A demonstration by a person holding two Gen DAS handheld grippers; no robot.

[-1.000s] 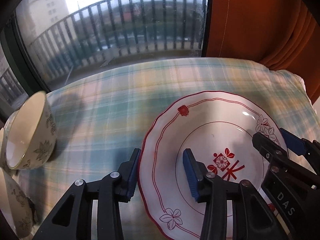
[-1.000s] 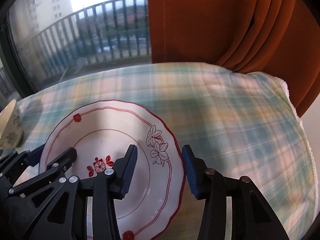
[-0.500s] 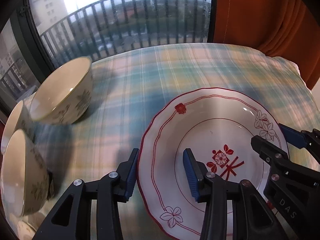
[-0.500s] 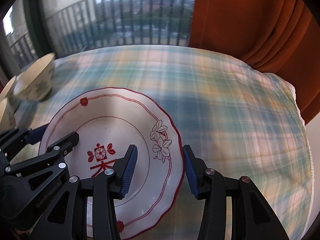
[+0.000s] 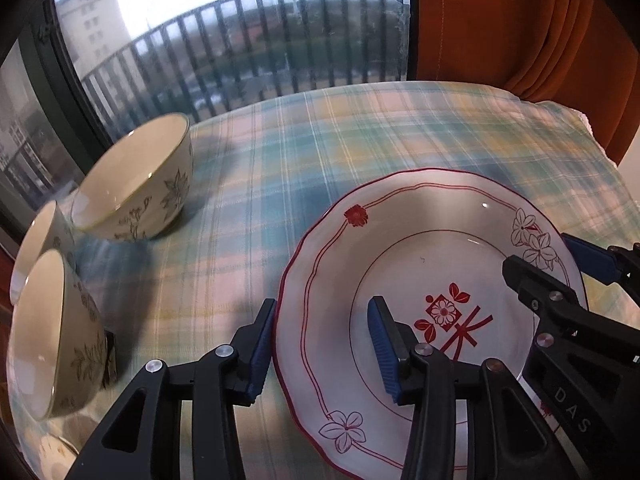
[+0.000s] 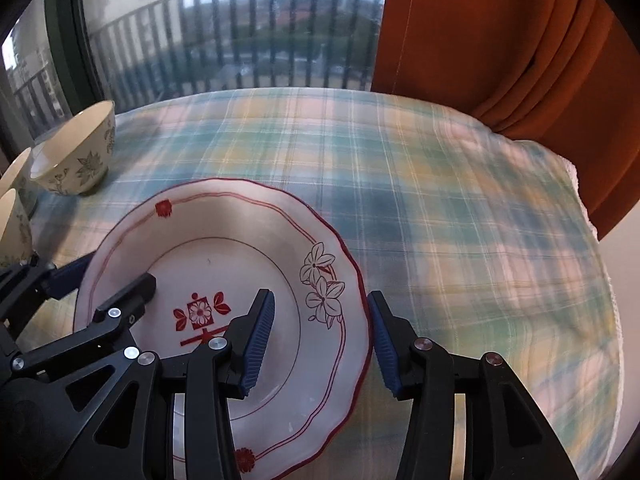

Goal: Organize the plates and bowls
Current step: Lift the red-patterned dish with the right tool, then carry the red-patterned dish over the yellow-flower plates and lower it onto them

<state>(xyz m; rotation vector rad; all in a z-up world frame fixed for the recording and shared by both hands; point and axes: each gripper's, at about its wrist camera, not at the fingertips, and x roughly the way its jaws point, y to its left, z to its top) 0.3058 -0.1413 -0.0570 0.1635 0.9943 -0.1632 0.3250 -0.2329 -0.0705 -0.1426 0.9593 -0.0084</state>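
A white plate with red trim and flower marks point(image 5: 420, 264) point(image 6: 240, 248) is held between both grippers above the plaid tablecloth. My left gripper point(image 5: 322, 346) straddles the plate's left rim, one finger inside, one outside. My right gripper point(image 6: 320, 344) straddles its right rim the same way. Both jaws stand wide with a gap to the rim, so the grip itself does not show clearly. Cream bowls with grey leaf prints stand at the left: one upright point(image 5: 136, 184) point(image 6: 74, 152), two more nearer the edge point(image 5: 52, 336) point(image 5: 38, 240).
The plaid tablecloth point(image 6: 440, 208) covers the table. An orange curtain point(image 6: 500, 40) hangs at the back right. A window with a balcony railing point(image 5: 240, 40) runs behind the table. A small white dish edge point(image 5: 52, 456) shows at the bottom left.
Both grippers have swung the plate leftward and tilted down; the bowls at the left have come further into view. The grip on the plate looks the same.
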